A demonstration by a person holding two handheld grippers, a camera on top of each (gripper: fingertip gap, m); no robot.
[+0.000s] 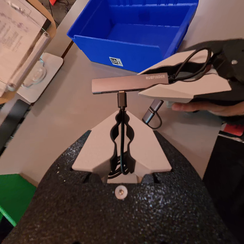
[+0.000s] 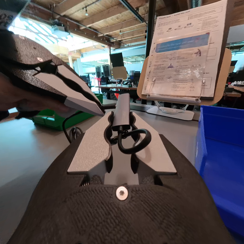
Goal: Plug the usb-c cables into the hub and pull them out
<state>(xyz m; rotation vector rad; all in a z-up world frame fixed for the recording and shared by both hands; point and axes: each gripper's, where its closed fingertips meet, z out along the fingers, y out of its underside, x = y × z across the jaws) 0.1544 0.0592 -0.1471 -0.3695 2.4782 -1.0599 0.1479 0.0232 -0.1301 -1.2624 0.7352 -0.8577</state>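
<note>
Grey metal hub [image 1: 130, 82] is the centre of everything here, held up off the pale table [image 1: 66, 125] just in front of the blue bin [image 1: 132, 43]. The right gripper [image 1: 155, 81] comes in from the hub's right and has its two fingers closed on that end of it, pinching the body between the tips. In the right wrist view you're looking straight down the hub [image 2: 122, 112] with a finger on either side, and its short black tail cable [image 2: 136, 142] curls into a loop back between them.

The left gripper [image 1: 122, 112] sits on the near side of the hub, fingers pulled in together around a black cable [image 1: 122, 138] right behind its plug [image 1: 122, 99]. The plug's metal tip meets the middle port on the hub's near edge; part of the tip shows, so I can't tell how deep it sits. The rest of that cable bunches up back in the gripper's throat.

Just below the hub's right end, a small grey adapter [image 1: 152, 112] hangs on the tail cable. Left of the hub stands a paper sheet holder [image 1: 19, 39], and a green bin [image 2: 55, 120] sits on the table beyond the left gripper.
</note>
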